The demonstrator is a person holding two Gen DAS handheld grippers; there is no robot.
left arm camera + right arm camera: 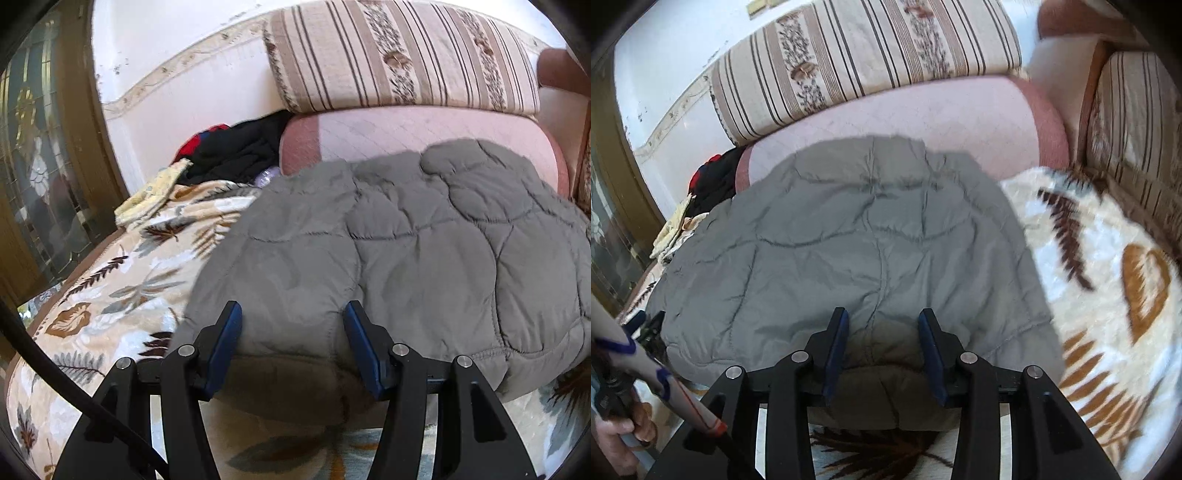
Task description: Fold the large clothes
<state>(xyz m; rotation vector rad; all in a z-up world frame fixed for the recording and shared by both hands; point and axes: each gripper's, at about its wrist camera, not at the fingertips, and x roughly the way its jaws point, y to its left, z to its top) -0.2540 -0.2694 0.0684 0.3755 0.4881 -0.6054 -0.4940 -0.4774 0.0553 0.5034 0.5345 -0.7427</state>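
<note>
A grey quilted jacket (406, 240) lies spread over a leaf-patterned blanket (110, 295) on a sofa seat. Its near edge is folded into a thick, puffy roll. My left gripper (293, 325) holds that roll near the jacket's left end, with padding filling the gap between its blue pads. In the right wrist view the same jacket (849, 229) fills the middle. My right gripper (882, 328) is at the near edge further right, its pads closed on a darker bulge of the fabric.
A striped cushion (399, 55) sits on a pink cushion (406, 129) behind the jacket. Dark and red clothes (236, 151) and a yellow cloth (155, 192) are piled at back left. A glass door (37, 166) stands left, a sofa arm (1126, 147) right, and a person's hand (617, 435) is lower left.
</note>
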